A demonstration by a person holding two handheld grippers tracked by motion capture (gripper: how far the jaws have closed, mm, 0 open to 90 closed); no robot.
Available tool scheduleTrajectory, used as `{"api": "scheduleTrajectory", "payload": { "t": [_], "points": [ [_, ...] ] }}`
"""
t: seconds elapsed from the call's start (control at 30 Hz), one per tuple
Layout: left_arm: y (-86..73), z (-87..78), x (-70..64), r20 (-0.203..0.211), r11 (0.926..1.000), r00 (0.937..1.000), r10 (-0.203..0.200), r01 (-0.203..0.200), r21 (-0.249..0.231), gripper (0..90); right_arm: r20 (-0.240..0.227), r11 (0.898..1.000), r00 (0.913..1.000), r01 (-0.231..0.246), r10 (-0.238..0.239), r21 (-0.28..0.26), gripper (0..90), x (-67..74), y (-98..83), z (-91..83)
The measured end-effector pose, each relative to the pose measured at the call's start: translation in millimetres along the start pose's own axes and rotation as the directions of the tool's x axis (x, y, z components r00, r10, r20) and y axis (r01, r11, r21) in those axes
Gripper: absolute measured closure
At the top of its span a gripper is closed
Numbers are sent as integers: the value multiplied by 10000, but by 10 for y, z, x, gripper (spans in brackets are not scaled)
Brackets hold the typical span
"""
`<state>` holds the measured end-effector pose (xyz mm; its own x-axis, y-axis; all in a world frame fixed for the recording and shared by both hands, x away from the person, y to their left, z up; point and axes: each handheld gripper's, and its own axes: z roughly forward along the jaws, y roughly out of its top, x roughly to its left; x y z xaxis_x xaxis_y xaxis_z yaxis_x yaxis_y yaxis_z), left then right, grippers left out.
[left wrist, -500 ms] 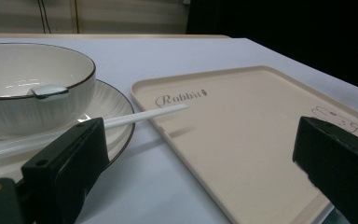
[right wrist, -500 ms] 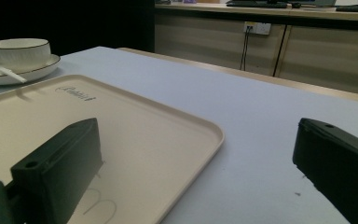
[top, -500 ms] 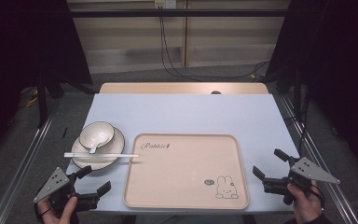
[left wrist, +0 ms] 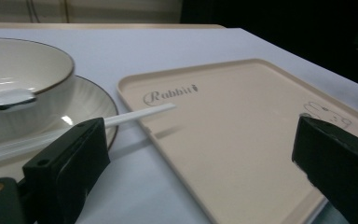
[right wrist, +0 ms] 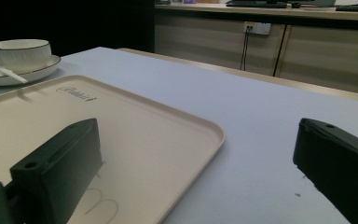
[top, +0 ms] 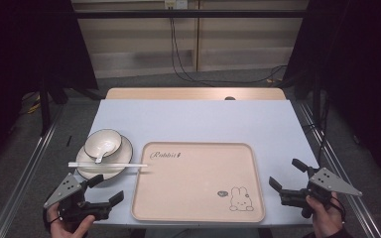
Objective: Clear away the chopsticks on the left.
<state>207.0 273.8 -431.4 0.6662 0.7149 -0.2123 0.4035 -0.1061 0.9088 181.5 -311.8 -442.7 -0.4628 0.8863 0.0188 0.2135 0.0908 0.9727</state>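
A beige tray (top: 198, 208) with a rabbit drawing lies at the table's front centre. Left of it a white bowl (top: 102, 141) with a spoon (top: 100, 154) in it stands on a white plate (top: 87, 168). White chopsticks (top: 106, 164) lie across the plate, tips reaching the tray's corner. My left gripper (top: 105, 189) hovers at the front left, open, nothing between its jaws; the left gripper view has the plate (left wrist: 86, 100), chopsticks (left wrist: 140, 114) and tray (left wrist: 242, 135) ahead. My right gripper (top: 286, 174) is open at the front right, beside the tray (right wrist: 135, 135).
The pale blue table top (top: 198, 121) has a wooden strip along its far edge. Cables (top: 178, 59) hang behind the table. Metal rails run along both sides of the table.
Both grippers sit about where they were half a second ago. Bowl, plate, chopsticks and tray have not moved.
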Motion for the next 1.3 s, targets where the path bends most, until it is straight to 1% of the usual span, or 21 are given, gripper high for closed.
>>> {"api": "scheduleTrajectory", "payload": {
  "t": [0.07, 0.1, 0.23, 0.3, 0.37, 0.4, 0.5, 0.63, 0.7, 0.73, 0.8, 0.83, 0.9, 0.97, 1.07, 1.1, 1.13, 1.17, 1.23, 1.27, 1.3],
  "points": [
    [3, 26, -45, 4, 9995, 9996, 280, -280, 173, 35, -188, 9999, 9998, 51, -49, 95, 3, 9, -1, 11],
    [5, 32, -61, -125, 9983, 9986, 516, -513, 277, 36, -198, 9999, 9998, 61, -59, 87, 3, 15, 0, 15],
    [50, 25, -90, 144, 9940, 9982, 585, -596, 918, 48, -275, 9999, 9996, 102, -102, 8, 1, 26, 6, 18],
    [58, -2, -75, 101, 9940, 9980, 625, -632, 895, 51, -262, 10000, 9996, 81, -81, 20, 0, 31, 4, 20],
    [53, -38, -38, 66, 9898, 9949, 1003, -1004, 1008, 58, -211, 10000, 9997, 77, -78, -4, 0, 34, 6, 23],
    [50, -59, -11, 119, 9889, 9946, 1036, -1043, 1058, 57, -294, 10000, 9996, 47, -46, 25, 1, 37, 5, 23],
    [53, -128, 92, 412, 9917, 9960, 797, -834, 982, 59, -329, 10000, 9994, 66, -65, 21, 1, 38, 5, 25],
    [84, -187, 207, 409, 9921, 9971, 635, -676, 1057, 74, -348, 10000, 9994, 89, -88, 25, 1, 41, 5, 30],
    [101, -203, 255, 534, 9920, 9966, 630, -684, 1057, 70, -317, 9999, 9994, 100, -100, 11, 1, 43, 8, 29],
    [113, -204, 275, 449, 9915, 9970, 628, -674, 1111, 70, -325, 9999, 9994, 124, -123, 31, 1, 43, 7, 28],
    [136, -203, 325, 527, 9907, 9966, 641, -699, 1164, 63, -362, 10000, 9993, 62, -62, 20, 2, 43, 6, 31],
    [150, -200, 349, 395, 9891, 9967, 708, -753, 1267, 61, -359, 10000, 9993, 86, -85, 2, 2, 39, 6, 31],
    [170, -193, 409, 547, 9859, 9941, 938, -1004, 1338, 49, -374, 10000, 9993, 78, -78, 2, 3, 38, 5, 31],
    [195, -186, 467, 314, 9828, 9943, 1018, -1054, 1518, 53, -412, 9999, 9991, 97, -95, 46, 2, 46, 7, 29],
    [222, -182, 558, 343, 9819, 9944, 1001, -1043, 1581, 53, -530, 9998, 9984, 200, -195, 88, 1, 66, 5, 43],
    [231, -184, 586, 173, 9805, 9942, 1060, -1074, 1647, 61, -533, 9997, 9983, 224, -217, 113, 1, 64, 6, 44],
    [236, -181, 617, 189, 9805, 9942, 1063, -1080, 1644, 69, -510, 9997, 9985, 218, -211, 117, 2, 63, 6, 45],
    [239, -179, 651, 323, 9779, 9925, 1179, -1217, 1701, 68, -508, 9998, 9986, 174, -169, 90, 2, 61, 5, 45],
    [245, -188, 681, 269, 9674, 9866, 1610, -1632, 1935, 111, -444, 9999, 9989, 150, -146, 80, 1, 60, 6, 39],
    [245, -187, 707, 389, 9644, 9849, 1687, -1730, 2001, 126, -436, 9999, 9989, 152, -149, 52, 1, 63, 6, 39],
    [240, -182, 725, 461, 9649, 9859, 1609, -1670, 2026, 133, -448, 9999, 9989, 155, -153, 50, 1, 64, 6, 39]
  ]
}}
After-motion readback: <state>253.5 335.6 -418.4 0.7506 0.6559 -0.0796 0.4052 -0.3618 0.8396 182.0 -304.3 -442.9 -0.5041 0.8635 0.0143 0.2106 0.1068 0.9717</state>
